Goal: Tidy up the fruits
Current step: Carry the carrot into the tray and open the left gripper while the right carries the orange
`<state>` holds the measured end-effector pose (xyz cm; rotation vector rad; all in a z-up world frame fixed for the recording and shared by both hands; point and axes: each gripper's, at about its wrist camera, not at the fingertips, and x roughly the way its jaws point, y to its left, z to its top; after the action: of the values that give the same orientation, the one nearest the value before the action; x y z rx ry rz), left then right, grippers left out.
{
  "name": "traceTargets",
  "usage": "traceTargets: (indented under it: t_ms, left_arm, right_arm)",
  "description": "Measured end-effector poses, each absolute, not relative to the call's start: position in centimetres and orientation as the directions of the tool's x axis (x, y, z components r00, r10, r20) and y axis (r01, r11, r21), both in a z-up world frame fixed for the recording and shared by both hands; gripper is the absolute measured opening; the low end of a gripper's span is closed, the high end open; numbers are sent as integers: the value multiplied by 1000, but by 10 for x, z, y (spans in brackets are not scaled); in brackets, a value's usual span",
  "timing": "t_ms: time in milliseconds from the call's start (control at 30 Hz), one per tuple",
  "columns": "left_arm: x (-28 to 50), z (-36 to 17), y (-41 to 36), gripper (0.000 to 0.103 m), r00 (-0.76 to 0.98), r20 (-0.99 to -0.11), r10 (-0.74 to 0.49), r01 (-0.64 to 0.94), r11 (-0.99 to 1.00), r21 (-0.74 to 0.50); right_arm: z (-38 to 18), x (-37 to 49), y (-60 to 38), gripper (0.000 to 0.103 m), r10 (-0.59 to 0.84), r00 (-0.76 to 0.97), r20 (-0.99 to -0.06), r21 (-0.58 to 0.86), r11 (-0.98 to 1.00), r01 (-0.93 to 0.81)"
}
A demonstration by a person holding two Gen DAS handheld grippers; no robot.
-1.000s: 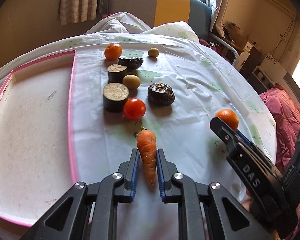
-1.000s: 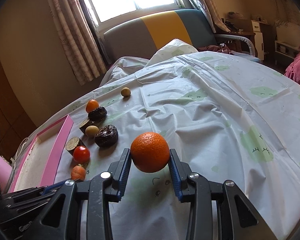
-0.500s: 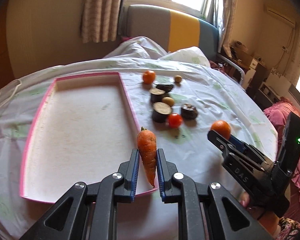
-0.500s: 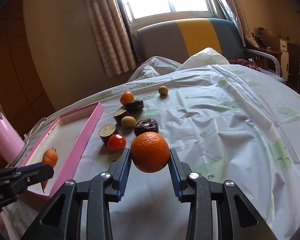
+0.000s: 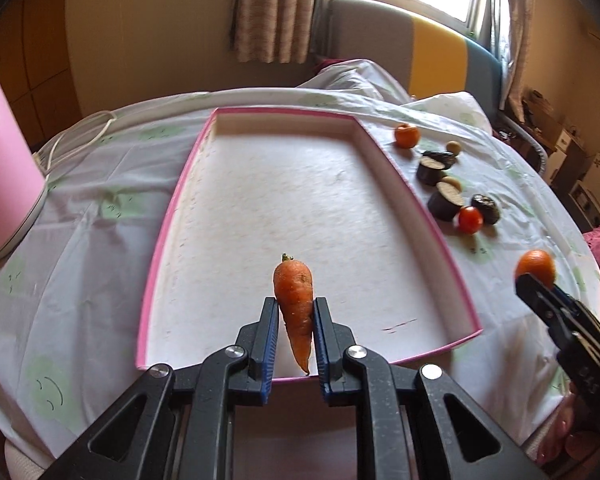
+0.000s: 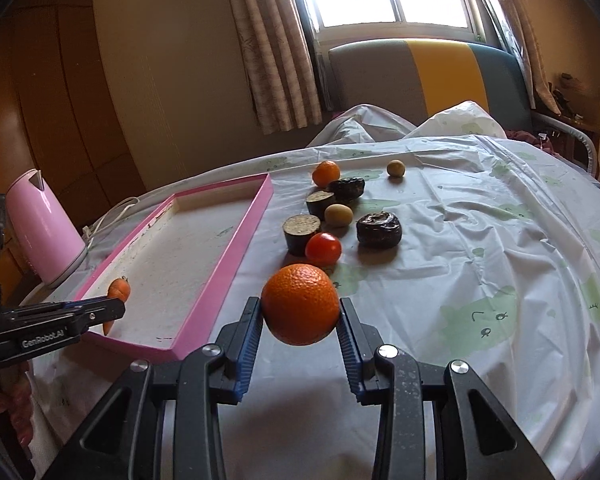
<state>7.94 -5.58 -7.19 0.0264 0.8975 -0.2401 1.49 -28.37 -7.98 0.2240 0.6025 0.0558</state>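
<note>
Nothing lies in the tray [image 5: 416, 200] yet. Left gripper [image 5: 296, 316] jaws pinch a carrot [image 5: 294, 296] above its near end; right gripper [image 6: 300, 320] jaws clamp an orange [image 6: 300, 304] over the worktop [image 6: 480, 260]. Other produce waits beside the tray.

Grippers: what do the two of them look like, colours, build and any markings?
Both match: matte black plastic linkage arms with silver round pivot screws, and fingers lined with ribbed blue pads. The left gripper carries white "GenRobot.AI" lettering on its side, readable in the right wrist view. The right gripper shows partial white lettering in the left wrist view. Bare fingertips show; no sleeves or cables visible.
</note>
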Motion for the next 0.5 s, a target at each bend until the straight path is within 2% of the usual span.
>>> traceTargets:
  t_ms: [233, 500]
  left_arm:
    - [80, -73, -37, 17, 635, -757, -156, 193, 980, -40]
    - [76, -72, -24, 18, 663, -732, -158, 186, 982, -44]
  right_arm:
    - [-69, 14, -258, 38, 183, 814, -552, 259, 965, -41]
    - [-64, 27, -211, 38, 240, 788, -566, 216, 966, -140]
